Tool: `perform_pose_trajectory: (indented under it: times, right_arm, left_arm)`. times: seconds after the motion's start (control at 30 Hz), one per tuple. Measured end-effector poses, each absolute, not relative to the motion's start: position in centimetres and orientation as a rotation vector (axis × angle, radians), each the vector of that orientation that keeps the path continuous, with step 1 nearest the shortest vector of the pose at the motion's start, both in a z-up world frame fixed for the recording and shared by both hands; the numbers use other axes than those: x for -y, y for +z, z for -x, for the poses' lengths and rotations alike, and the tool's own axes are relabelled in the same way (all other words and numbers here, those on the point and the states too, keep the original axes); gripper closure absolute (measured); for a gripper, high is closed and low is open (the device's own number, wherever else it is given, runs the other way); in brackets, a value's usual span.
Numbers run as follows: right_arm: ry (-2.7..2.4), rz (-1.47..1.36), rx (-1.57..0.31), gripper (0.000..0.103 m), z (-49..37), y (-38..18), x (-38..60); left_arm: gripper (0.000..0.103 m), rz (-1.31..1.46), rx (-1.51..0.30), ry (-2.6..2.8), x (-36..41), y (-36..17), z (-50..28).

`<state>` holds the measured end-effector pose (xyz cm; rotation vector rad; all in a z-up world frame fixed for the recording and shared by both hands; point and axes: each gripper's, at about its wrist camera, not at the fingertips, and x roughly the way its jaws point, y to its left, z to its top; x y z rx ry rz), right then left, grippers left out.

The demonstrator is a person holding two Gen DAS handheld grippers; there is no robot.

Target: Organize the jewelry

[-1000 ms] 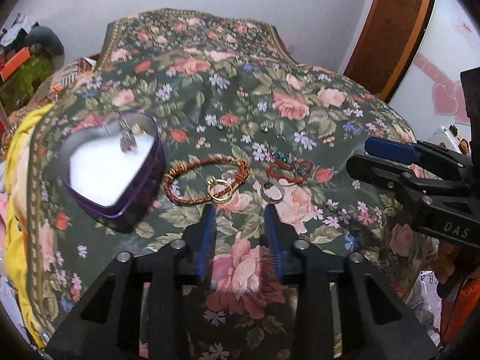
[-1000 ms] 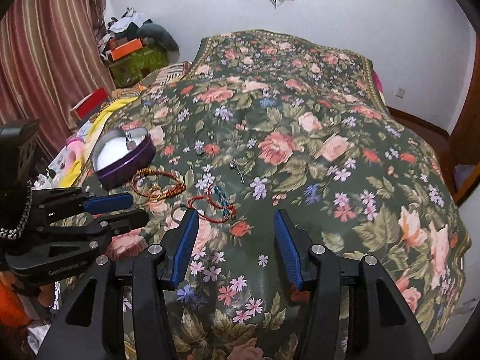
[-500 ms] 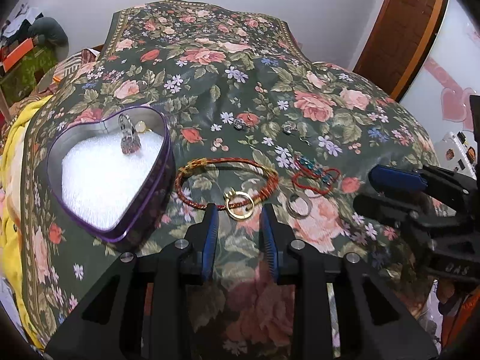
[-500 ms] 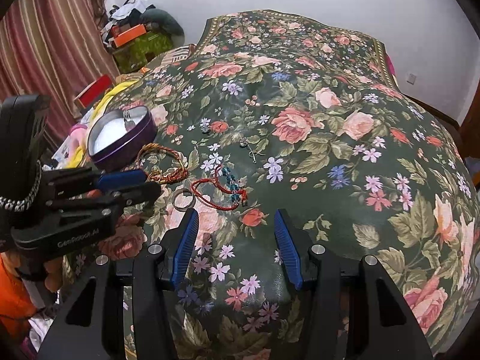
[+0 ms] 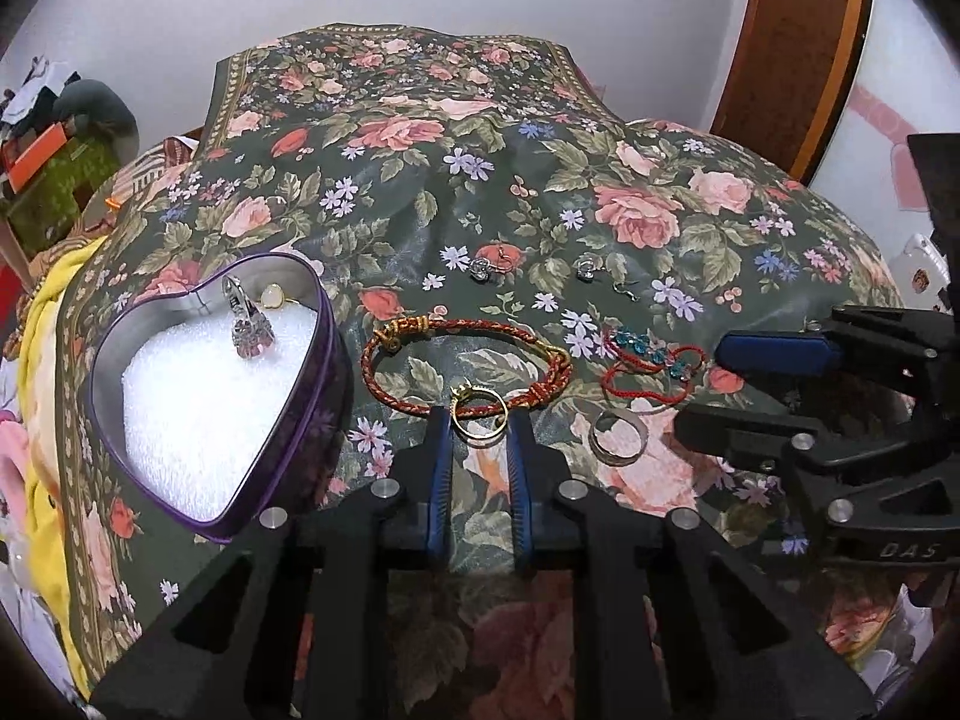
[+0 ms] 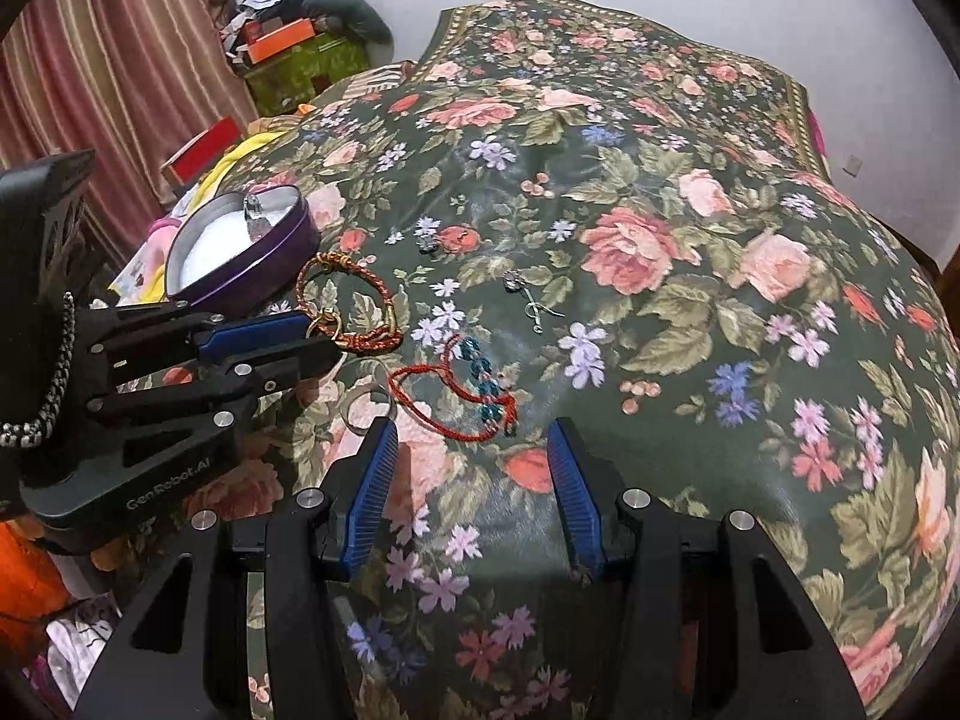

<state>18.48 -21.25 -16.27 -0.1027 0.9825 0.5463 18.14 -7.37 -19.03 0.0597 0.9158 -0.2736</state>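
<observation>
Gold ring [image 5: 478,417], just right of the heart tin [image 5: 288,420], sits between my closing left gripper [image 5: 478,420]; my right gripper [image 6: 474,438] hangs half-open, empty.

Ring [image 5: 479,417] beside tin [image 5: 282,420], on bedspread [image 5: 600,192]

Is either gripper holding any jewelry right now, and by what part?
Nothing is held yet. The left gripper jaws are closing around the gold ring band; the right gripper is open and empty.

Between the left claw [image 5: 479,420]'s ribbed blue plastic pads a shiny gold metal ring [image 5: 478,414] is gleaming; just beyond, a braided cord bracelet [image 5: 465,363] is lying on glossy floral cloth [image 5: 540,180]
</observation>
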Motion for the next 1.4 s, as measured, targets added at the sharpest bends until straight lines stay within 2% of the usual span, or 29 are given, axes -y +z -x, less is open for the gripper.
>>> perform_pose_trajectory:
  times: [0.47, 0.63, 0.7, 0.73, 1.0, 1.4]
  right_arm:
    - [0.549, 0.138, -1.012, 0.059, -19.7, -16.9, 20.3]
    - [0.534, 0.117, -1.019, 0.078, -20.2, -17.0, 20.5]
    - [0.534, 0.098, -1.024, 0.091, -20.5, -17.1, 20.6]
    - [0.532, 0.088, -1.027, 0.093, -20.6, -17.2, 20.7]
    - [0.503, 0.067, -0.986, 0.095, -20.2, -16.4, 21.2]
    - [0.496, 0.039, -0.829, 0.095, -19.5, -11.2, 21.3]
  left_arm:
    - [0.086, 0.008, -0.852, -0.289, 6.1, -16.8, -16.6]
    - [0.086, 0.025, -0.840, -0.282, 5.7, -16.2, -16.4]
    - [0.086, 0.028, -0.837, -0.279, 5.6, -16.1, -16.3]
    - [0.086, 0.030, -0.835, -0.278, 5.5, -16.0, -16.2]
    - [0.086, 0.035, -0.803, -0.263, 4.8, -14.9, -15.4]
    - [0.086, 0.064, -0.728, -0.206, 2.6, -12.3, -14.5]
